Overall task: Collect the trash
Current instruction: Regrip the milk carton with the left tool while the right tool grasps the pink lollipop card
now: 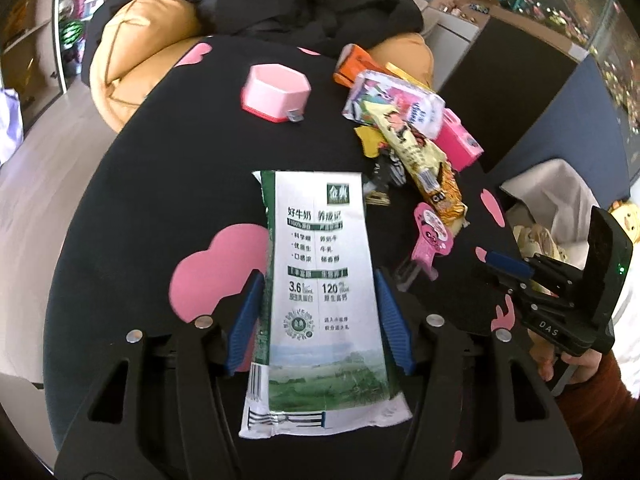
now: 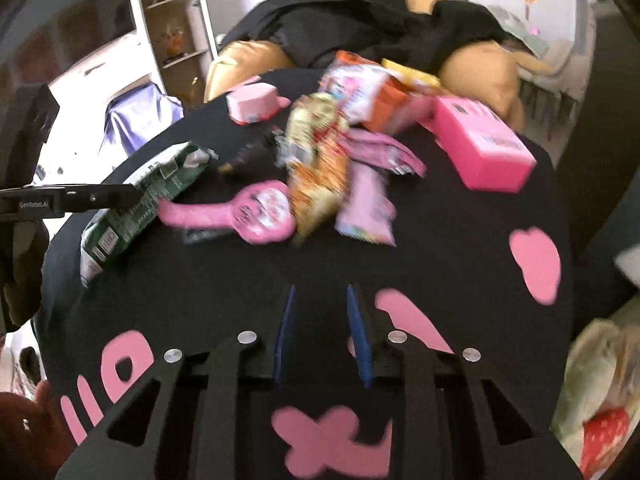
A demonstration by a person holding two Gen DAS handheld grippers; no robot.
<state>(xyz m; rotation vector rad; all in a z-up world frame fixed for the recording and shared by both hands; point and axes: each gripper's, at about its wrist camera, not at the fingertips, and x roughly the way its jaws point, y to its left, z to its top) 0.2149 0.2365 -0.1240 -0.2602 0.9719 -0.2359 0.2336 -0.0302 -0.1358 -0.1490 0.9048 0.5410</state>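
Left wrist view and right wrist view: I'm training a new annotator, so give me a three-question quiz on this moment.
1. True or false: the left gripper holds the flattened white-and-green milk carton.
2. What is between the right gripper fingers? A) the pink rectangular box B) nothing C) the pink hexagonal tub
3. Fill in: the snack wrappers lie on a black cloth printed with ____ shapes.

Key: 1 true; 2 B; 3 pink.
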